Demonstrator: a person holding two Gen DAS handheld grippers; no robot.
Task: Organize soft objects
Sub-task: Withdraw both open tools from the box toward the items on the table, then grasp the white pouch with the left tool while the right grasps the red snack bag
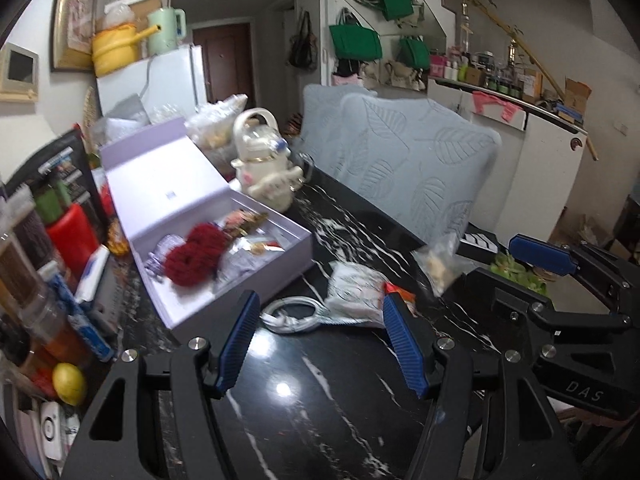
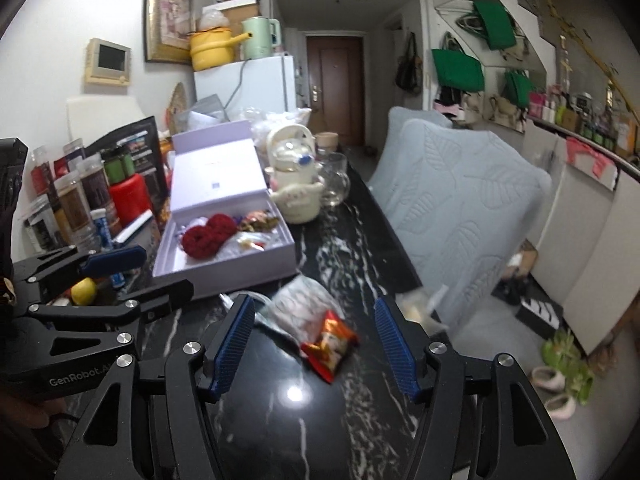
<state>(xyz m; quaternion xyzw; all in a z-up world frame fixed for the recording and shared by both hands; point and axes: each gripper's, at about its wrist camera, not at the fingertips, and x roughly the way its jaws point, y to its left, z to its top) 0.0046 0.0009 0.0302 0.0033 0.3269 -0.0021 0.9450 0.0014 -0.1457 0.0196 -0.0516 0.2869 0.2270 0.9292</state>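
Black marble with white veins forms the table [image 1: 332, 412], and both tools hover above its bare near end. The left tool [image 1: 320, 342] has its blue ribbed pads apart with nothing between them; the right tool [image 2: 314, 344] is likewise open and empty. Just beyond them lie a clear plastic bag [image 2: 304, 304], a red snack packet [image 2: 330, 346] and a coiled white cable [image 1: 294, 314], all resting on the table. To the left stands an open lilac box [image 1: 224, 300], its lid tilted back. Inside it sit two fuzzy dark-red scrunchies [image 1: 196, 254], touching each other, among wrapped small items. A cream kettle [image 1: 266, 160] stands behind the box, and a pale blue leaf-patterned cushion [image 1: 404, 164] leans along the table's right edge.
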